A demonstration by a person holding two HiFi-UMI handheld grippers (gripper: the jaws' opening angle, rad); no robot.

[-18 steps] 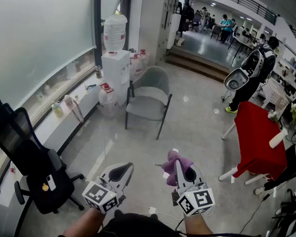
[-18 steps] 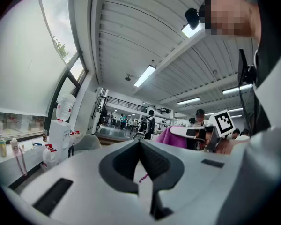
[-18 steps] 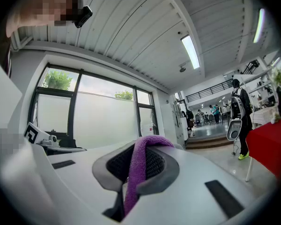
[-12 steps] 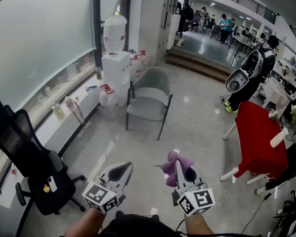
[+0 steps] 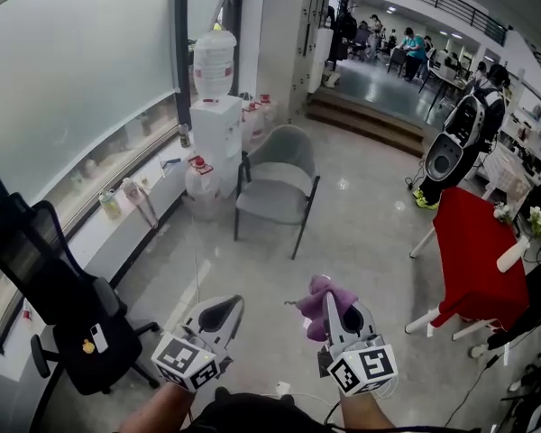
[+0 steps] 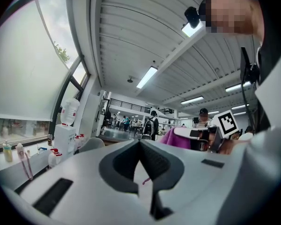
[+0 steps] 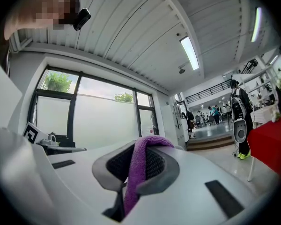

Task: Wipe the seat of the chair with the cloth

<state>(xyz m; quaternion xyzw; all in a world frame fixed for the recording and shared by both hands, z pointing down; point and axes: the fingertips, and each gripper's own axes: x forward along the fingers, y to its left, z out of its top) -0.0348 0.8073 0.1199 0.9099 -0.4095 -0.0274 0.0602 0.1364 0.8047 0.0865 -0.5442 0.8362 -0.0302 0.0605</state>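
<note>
A grey armchair [image 5: 275,184] with a padded seat stands on the tiled floor ahead, well beyond both grippers. My right gripper [image 5: 332,307] is shut on a purple cloth [image 5: 323,298], which bunches above the jaws; the right gripper view shows the cloth [image 7: 139,165] pinched between the dark pads. My left gripper [image 5: 218,314] is held beside it at the same height, jaws shut with nothing between them. In the left gripper view the chair [image 6: 91,144] shows small in the distance.
A water dispenser [image 5: 215,106] with spare bottles [image 5: 201,175] stands left of the chair. A black office chair [image 5: 59,305] is at near left. A red-covered table [image 5: 473,255] is at right. A person with a backpack [image 5: 455,147] stands at far right.
The view has shifted slightly forward and right; the chair sits a little nearer. Both grippers keep their pose and the cloth stays held.
</note>
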